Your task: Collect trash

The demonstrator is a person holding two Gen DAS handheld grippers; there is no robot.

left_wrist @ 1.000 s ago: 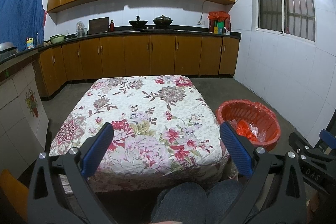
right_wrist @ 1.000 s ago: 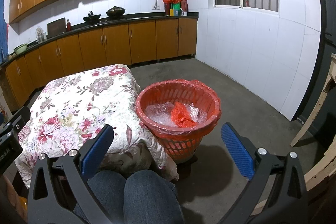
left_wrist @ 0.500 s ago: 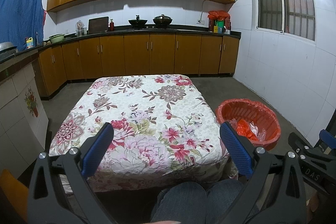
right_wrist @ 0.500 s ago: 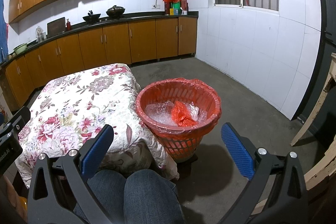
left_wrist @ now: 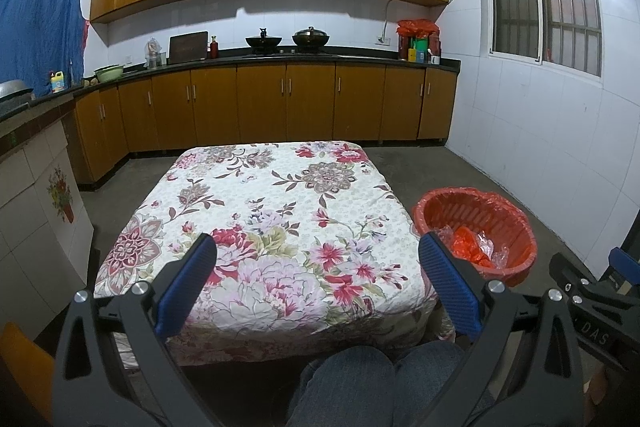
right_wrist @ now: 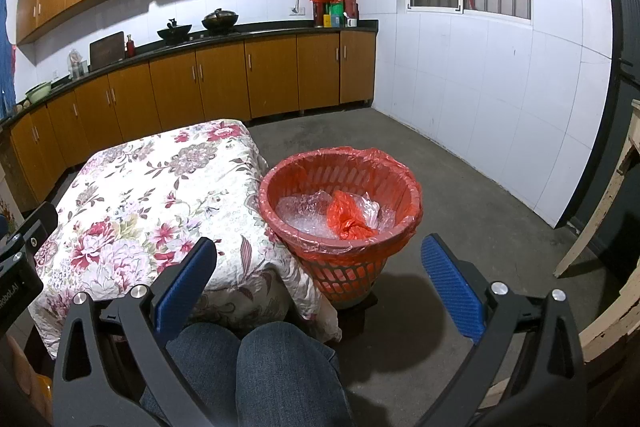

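Both grippers, left gripper [left_wrist: 318, 279] and right gripper [right_wrist: 319, 279], hang spread wide and empty. The trash [right_wrist: 350, 217] (red bag, clear plastic) sits in the red basket [right_wrist: 412, 187] off the floral table's [left_wrist: 280, 195] right edge, probably for easy dropping.

The left gripper [left_wrist: 318, 285] is held low and level in front of the seated person, its jaws spread wide with nothing between them, and its blue pads [left_wrist: 187, 289] face each other across the gap. The right gripper [right_wrist: 318, 283] sits alongside at much the same height, jaws equally wide apart and empty, its body partly showing at the right edge of the left wrist view. Below both, the person's knees [right_wrist: 276, 367] in blue jeans sit close together.
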